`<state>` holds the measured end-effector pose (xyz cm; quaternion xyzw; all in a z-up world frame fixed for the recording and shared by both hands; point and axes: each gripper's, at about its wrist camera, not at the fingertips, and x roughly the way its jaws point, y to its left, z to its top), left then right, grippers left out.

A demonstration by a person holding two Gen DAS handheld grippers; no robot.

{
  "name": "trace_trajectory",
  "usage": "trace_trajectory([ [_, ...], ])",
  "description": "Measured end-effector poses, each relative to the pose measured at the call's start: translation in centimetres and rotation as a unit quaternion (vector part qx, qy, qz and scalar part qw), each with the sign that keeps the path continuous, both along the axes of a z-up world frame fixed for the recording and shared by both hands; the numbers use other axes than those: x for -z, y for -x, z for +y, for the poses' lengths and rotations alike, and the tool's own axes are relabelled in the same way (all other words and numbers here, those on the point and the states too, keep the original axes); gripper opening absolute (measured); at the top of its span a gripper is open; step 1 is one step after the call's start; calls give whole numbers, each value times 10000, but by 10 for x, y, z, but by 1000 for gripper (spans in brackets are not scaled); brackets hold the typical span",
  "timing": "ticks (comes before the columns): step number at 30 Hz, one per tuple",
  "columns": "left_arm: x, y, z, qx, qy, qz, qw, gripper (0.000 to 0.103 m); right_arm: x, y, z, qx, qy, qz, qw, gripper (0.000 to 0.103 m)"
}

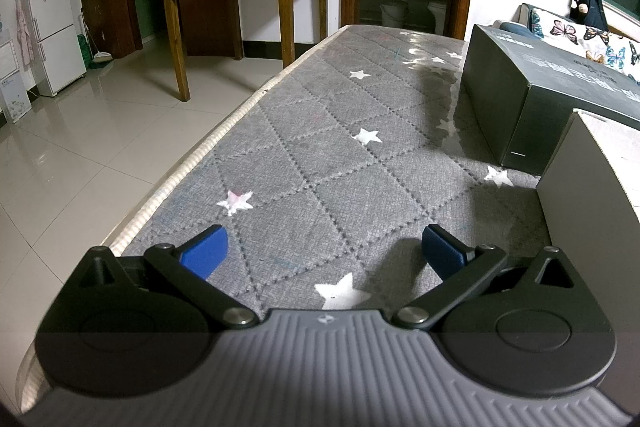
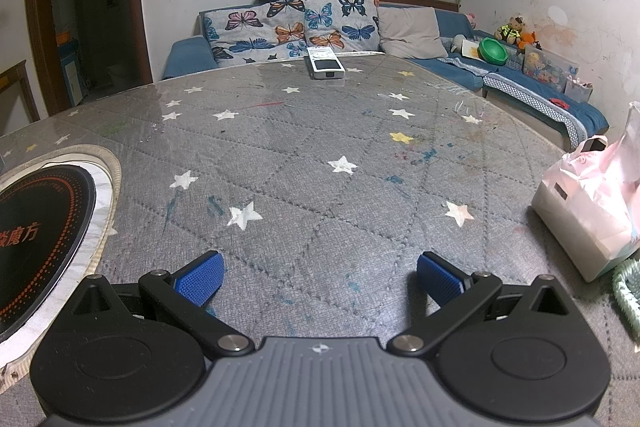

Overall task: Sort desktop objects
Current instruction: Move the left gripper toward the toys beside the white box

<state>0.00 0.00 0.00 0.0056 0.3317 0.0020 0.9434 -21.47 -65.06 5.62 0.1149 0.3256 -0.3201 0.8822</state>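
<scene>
My left gripper (image 1: 322, 251) hovers open over the grey star-patterned table cover (image 1: 320, 147), nothing between its blue pads. To its right stand a dark cardboard box (image 1: 532, 95) and a grey box (image 1: 592, 211). My right gripper (image 2: 320, 277) is also open and empty above the same cover (image 2: 320, 155). A white remote control (image 2: 325, 63) lies flat at the table's far edge, well ahead of it. A pink plastic bag with a white box inside (image 2: 592, 203) sits at the right, and a pale green woven basket rim (image 2: 628, 291) shows at the right edge.
A round black induction cooktop (image 2: 40, 227) is set into the table at the left of the right wrist view. The table's left edge (image 1: 192, 163) drops to a tiled floor. A wooden side table (image 1: 244, 7) and a butterfly-covered sofa (image 2: 300, 27) stand beyond.
</scene>
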Motion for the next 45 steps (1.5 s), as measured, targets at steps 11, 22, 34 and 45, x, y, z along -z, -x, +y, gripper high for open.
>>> trace_trajectory([
  [11, 0, 0, 0, 0, -1, 3, 10000, 103, -3, -3, 4, -1, -10, 14, 10000, 103],
  [22, 1, 0, 0, -4, -10, 5, 10000, 103, -4, 9, 22, -162, -124, -85, 9998, 103],
  [34, -11, 23, 1, 62, -111, -159, 9998, 103, -7, 26, 51, -448, -311, -210, 9983, 103],
  [45, -30, 64, -3, 464, -106, -170, 9987, 103, -19, 60, 103, -1112, -764, -329, 9903, 103],
])
